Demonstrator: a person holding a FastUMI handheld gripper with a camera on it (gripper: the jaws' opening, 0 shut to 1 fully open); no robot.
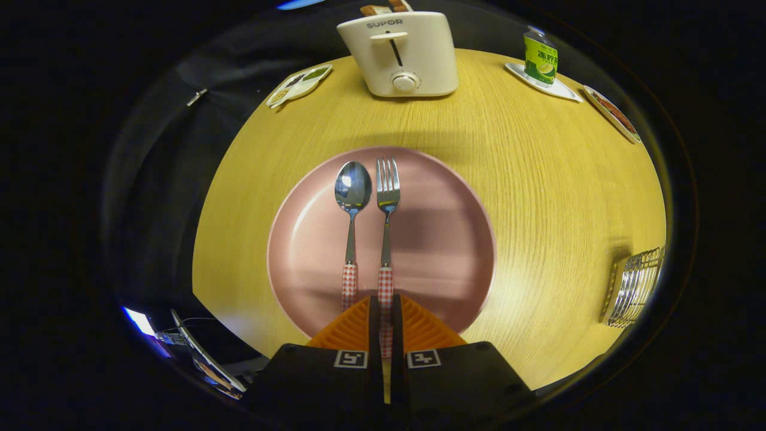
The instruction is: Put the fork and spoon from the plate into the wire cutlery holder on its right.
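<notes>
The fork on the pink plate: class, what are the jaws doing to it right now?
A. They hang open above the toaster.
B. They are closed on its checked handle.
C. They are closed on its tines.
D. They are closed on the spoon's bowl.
B: the gripper has its jaws pressed together on the checked handle of the fork, which lies on the plate beside the spoon.

fork (387, 209) right of spoon (352, 209), both on plate (443, 239) | holder (634, 287) far right | toaster (400, 54) beyond plate
</notes>
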